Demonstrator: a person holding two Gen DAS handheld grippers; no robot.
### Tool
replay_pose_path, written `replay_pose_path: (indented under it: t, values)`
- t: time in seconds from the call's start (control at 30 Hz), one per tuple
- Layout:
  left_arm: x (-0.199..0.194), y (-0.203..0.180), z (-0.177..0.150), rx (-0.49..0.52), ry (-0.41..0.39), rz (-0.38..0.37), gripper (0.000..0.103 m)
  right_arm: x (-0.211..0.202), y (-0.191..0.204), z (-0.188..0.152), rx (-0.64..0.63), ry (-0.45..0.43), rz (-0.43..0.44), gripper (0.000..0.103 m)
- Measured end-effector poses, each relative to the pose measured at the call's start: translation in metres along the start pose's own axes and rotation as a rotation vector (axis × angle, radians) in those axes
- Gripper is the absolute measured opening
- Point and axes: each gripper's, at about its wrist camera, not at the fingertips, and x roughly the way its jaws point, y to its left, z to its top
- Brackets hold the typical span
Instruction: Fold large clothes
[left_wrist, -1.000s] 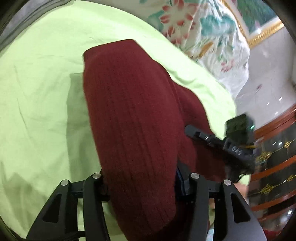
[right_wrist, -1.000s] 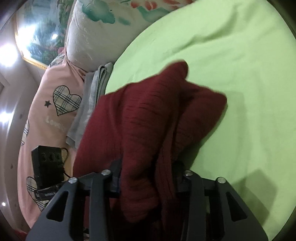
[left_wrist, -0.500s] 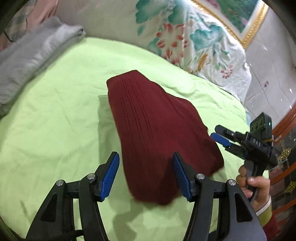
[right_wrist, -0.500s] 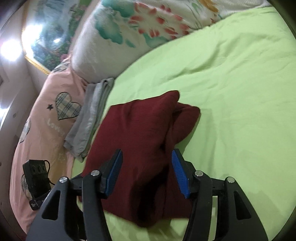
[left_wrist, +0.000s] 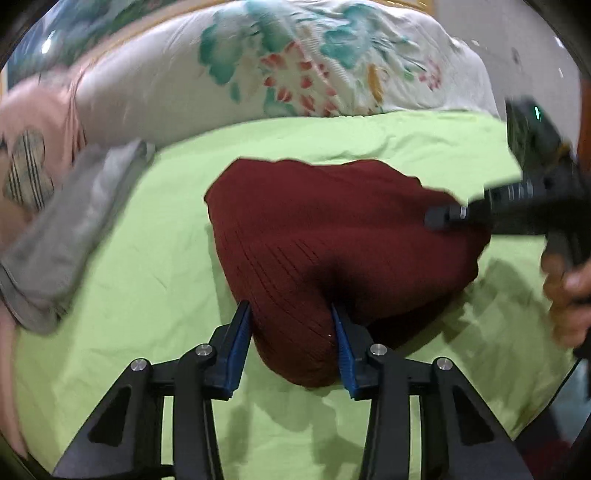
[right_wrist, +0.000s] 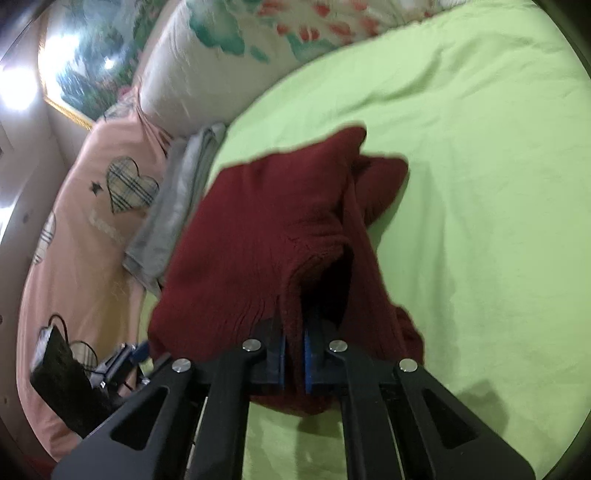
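A: Where is the sweater?

B: The dark red sweater (left_wrist: 332, 236) lies bunched in a folded heap on the green bed sheet (left_wrist: 147, 280), toward the pillows. In the right wrist view the same sweater (right_wrist: 266, 229) has its near edge pulled up toward the camera.

A: What is the left gripper doing?

B: The left gripper (left_wrist: 293, 347) has its blue fingers (left_wrist: 238, 347) on either side of the near rounded end of the sweater. The jaws are closing, the knit bulges between them, and both pads look to be against the cloth.

A: And the right one?

B: The right gripper (right_wrist: 293, 354) is pinched tight on a fold of the sweater's edge; only a thin ridge of red knit shows between its blue fingers (right_wrist: 308, 354). In the left wrist view it reaches over the sweater's right side, blurred, with the person's hand (left_wrist: 565, 291) on its handle.

A: Anything else on the bed?

B: A folded grey garment (left_wrist: 74, 221) lies at the sheet's left edge, beside a pink cover with plaid hearts (right_wrist: 92, 229). A floral pillow (left_wrist: 280, 70) sits behind the sweater. A small black box with a cable (right_wrist: 59, 373) rests on the pink cover.
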Motion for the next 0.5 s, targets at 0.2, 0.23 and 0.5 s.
replay_pose_path:
  t: [0.2,0.23,0.5]
  values:
    - [0.009,-0.012,0.000,0.016,0.025,-0.036,0.036,0.002,-0.015,0.000,-0.025,0.039,-0.093,0.005]
    - [0.009,-0.010,0.000,0.002,0.032,-0.051,0.036,0.011,-0.020,-0.003,-0.009,0.071,-0.086,0.005]
    - [-0.042,0.040,0.000,-0.094,0.014,-0.255,0.038,-0.018,-0.013,0.001,0.000,-0.009,-0.096,0.031]
